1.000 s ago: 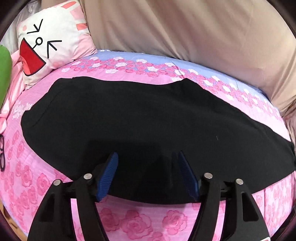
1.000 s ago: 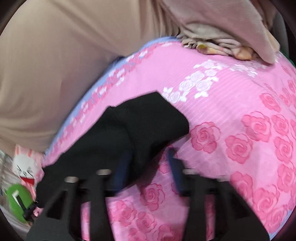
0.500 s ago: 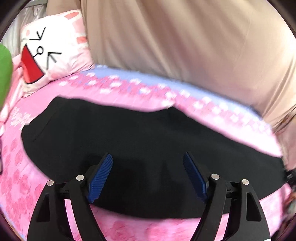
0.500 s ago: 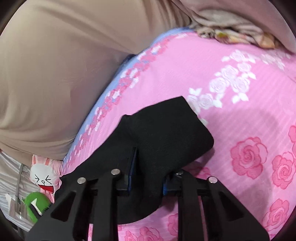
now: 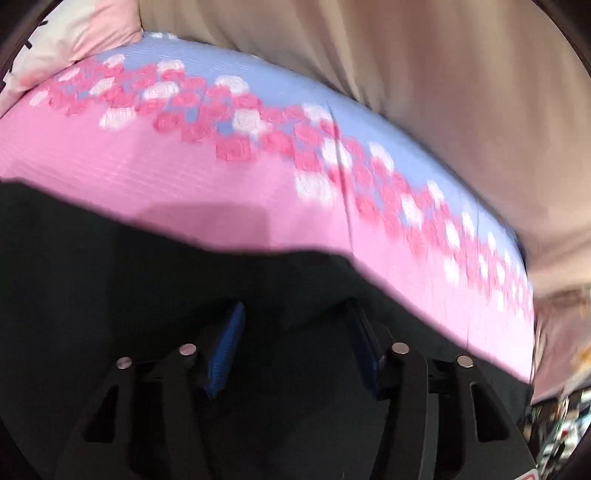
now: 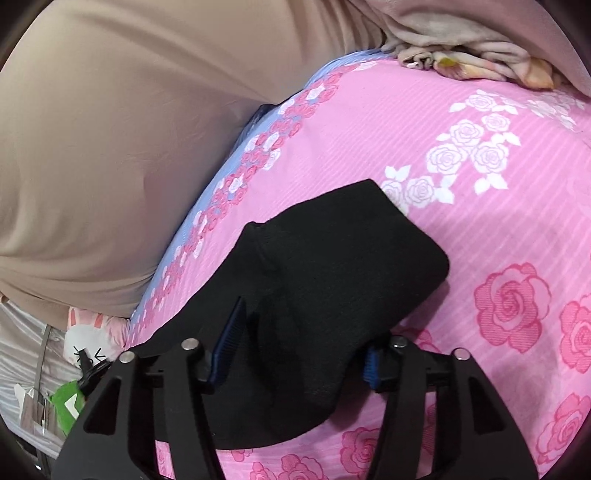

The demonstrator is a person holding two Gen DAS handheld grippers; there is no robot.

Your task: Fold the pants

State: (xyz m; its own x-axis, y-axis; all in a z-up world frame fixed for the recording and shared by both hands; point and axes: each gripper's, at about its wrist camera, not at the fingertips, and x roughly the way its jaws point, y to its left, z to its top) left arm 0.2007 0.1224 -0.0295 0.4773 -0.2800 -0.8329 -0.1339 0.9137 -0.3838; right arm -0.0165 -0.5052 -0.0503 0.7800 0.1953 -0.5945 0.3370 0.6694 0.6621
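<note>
Black pants [image 5: 110, 295] lie flat on a pink rose-print bed sheet [image 5: 184, 177]. In the blurred left wrist view, my left gripper [image 5: 295, 332] hovers low over the pants close to their far edge. Its jaws are closing, with black cloth under and between the blue pads [image 5: 225, 350] but not pinched. In the right wrist view, the leg end of the pants [image 6: 351, 266] is doubled over into a thick fold. My right gripper [image 6: 301, 343] straddles that fold. Its jaws are opening, and the left pad [image 6: 229, 332] stands off the cloth.
A beige drape [image 6: 110, 129] hangs along the bed's far side. A cartoon-face pillow [image 5: 74, 33] sits at the head end. A crumpled blanket [image 6: 461, 55] lies at the back right, and green clutter [image 6: 66, 402] sits beside the bed. Bare pink sheet [image 6: 498, 221] spreads right of the leg end.
My left gripper swept across the pants toward their far edge and its jaws narrowed. My right gripper, which was pinching the leg fold half a second ago, has spread its jaws and stayed put.
</note>
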